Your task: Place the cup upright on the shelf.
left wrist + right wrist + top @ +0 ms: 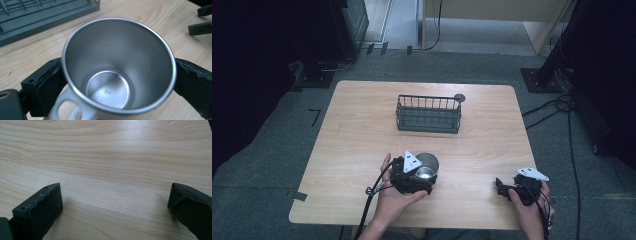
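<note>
Steel cup (pixel 117 67) clamped mid-table (pixel 362 135)

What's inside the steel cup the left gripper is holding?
The steel cup looks empty: its bare metal bottom shows, stamped 304. The near rim covers a thin strip of the inner wall. The left gripper has a jaw pressed against each side of it.

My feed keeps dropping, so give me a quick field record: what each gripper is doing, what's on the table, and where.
left gripper: jaws closed on both sides of a steel mug, near table edge
mug: upright, empty, "304" stamped inside, white handle toward camera
right gripper: open, holds nothing, over bare wood
wire basket: dark, table centre, beyond the mug, apart from it
table: light wood
</note>
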{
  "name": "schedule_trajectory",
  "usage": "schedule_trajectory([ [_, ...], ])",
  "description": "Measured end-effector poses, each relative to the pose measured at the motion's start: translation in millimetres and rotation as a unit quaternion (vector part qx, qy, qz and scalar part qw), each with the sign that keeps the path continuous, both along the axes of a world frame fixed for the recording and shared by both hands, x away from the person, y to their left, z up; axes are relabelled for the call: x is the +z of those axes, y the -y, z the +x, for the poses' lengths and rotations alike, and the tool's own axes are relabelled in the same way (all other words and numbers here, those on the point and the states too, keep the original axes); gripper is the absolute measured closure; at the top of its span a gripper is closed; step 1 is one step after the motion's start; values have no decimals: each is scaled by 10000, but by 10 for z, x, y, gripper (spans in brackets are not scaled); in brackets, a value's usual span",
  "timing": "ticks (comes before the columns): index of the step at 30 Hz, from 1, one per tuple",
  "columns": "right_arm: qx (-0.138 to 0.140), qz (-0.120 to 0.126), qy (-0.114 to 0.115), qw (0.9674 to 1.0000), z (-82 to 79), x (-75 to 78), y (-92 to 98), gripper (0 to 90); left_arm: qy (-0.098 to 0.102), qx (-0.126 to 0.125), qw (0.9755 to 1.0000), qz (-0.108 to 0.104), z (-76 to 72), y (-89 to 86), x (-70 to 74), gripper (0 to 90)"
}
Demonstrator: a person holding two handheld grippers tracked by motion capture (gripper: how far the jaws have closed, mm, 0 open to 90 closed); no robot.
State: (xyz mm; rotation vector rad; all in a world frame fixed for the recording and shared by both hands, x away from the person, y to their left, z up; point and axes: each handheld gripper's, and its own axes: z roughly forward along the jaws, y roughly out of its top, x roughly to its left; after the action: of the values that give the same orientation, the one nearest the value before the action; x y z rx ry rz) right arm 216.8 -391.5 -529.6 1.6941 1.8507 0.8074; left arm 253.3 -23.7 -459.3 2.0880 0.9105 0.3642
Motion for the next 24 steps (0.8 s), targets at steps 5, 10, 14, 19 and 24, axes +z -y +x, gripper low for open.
schedule_trajectory([
  [5,-1,-1,1,10000,0,0,0,0,121,70,9999,70,11,29,-24,61],
  [10,-1,0,0,10000,0,0,0,0,126,-107,9998,118,36,-1,-14,68],
  [14,0,0,0,10000,0,0,0,0,90,-150,9998,95,71,-42,-6,71],
  [19,0,0,0,10000,0,0,0,0,137,-129,9998,25,140,-117,32,72],
  [24,0,-1,0,10000,0,0,0,0,253,-118,9996,12,232,-185,130,71],
])
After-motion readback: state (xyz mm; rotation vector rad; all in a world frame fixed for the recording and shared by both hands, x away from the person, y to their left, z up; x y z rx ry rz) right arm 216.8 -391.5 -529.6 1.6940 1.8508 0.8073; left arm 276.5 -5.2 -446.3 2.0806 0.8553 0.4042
